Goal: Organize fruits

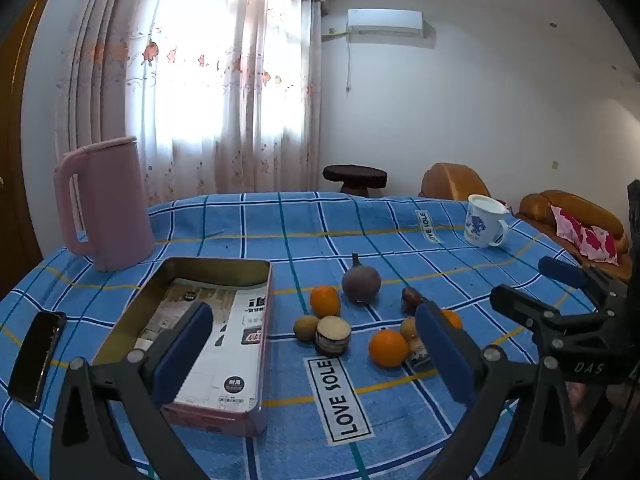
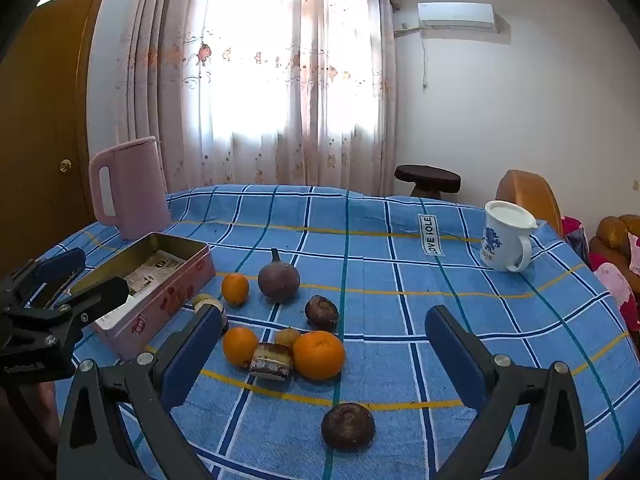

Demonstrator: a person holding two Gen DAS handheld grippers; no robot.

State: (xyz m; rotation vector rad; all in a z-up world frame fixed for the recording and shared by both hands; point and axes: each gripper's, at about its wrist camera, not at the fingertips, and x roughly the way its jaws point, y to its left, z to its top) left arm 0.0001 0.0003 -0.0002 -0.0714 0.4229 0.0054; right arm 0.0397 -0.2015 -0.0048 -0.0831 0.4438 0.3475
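Fruits lie on a blue checked tablecloth (image 2: 400, 280): three oranges (image 2: 319, 355) (image 2: 239, 346) (image 2: 235, 288), a purple round fruit with a stem (image 2: 279, 281), two dark brown fruits (image 2: 348, 426) (image 2: 322, 312), small brown fruits (image 2: 287, 336) and cut chunks (image 2: 272, 362). A pink tin box (image 1: 208, 340) stands open at the left, with printed paper inside. My left gripper (image 1: 316, 352) is open and empty, above the table between the tin and the fruits. My right gripper (image 2: 324, 352) is open and empty, just short of the fruit cluster. Each gripper shows in the other's view (image 2: 64, 284) (image 1: 560, 288).
A pink kettle (image 1: 106, 204) stands at the back left. A white mug with blue print (image 2: 506, 240) stands at the back right. A black phone (image 1: 38, 356) lies left of the tin. Sofa cushions (image 1: 572, 216) and a dark stool (image 1: 355, 178) lie beyond the table.
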